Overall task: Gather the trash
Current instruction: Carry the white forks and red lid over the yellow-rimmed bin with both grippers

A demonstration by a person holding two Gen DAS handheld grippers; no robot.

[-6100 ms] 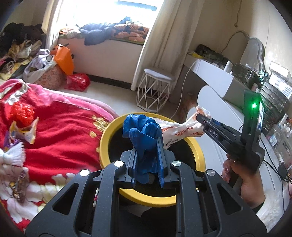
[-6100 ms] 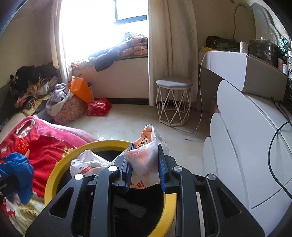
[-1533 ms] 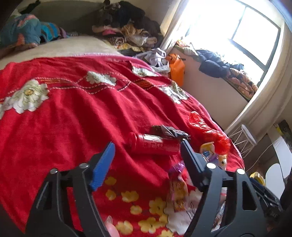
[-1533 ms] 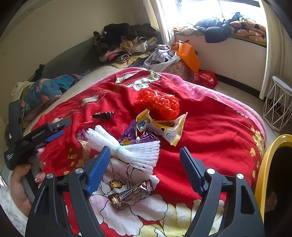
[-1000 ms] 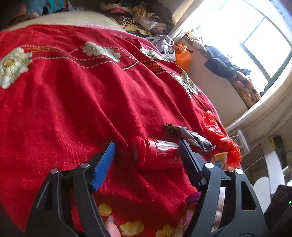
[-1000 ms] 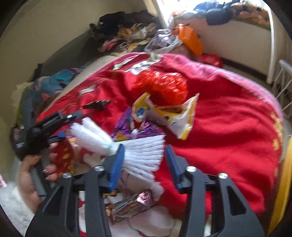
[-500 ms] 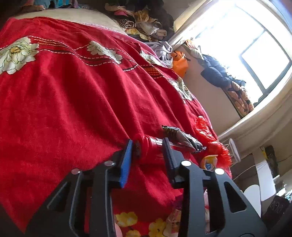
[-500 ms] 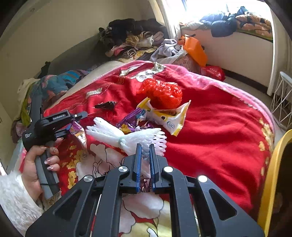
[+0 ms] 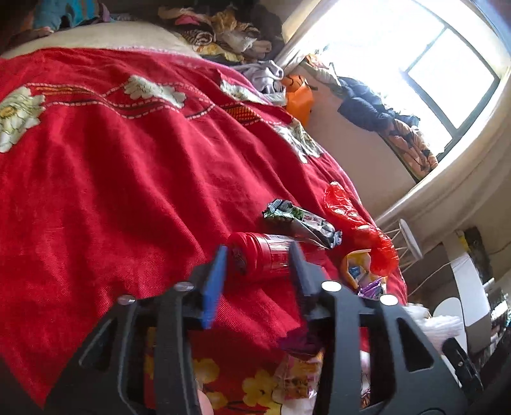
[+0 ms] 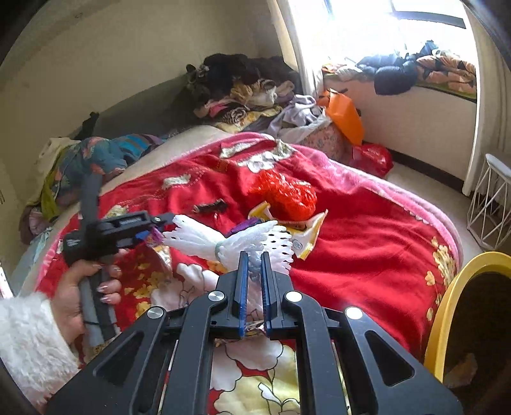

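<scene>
1. Already both tools have trash: the left gripper pinches a red bottle lying on the red blanket; the right gripper is clamped on white foam netting.
2. Neither is binned; the yellow bin stands beside the bed.
3. Left behind: a dark wrapper, a red plastic bag, a yellow snack packet. Nothing blocks the carry.

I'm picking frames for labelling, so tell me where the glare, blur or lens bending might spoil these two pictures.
Left wrist view: the window is blown out white, the red bottle stays sharp, and the edges bend strongly. Right wrist view: the window glares too, the white plastic bundle looks slightly soft, and the yellow bin curves at the edge.
</scene>
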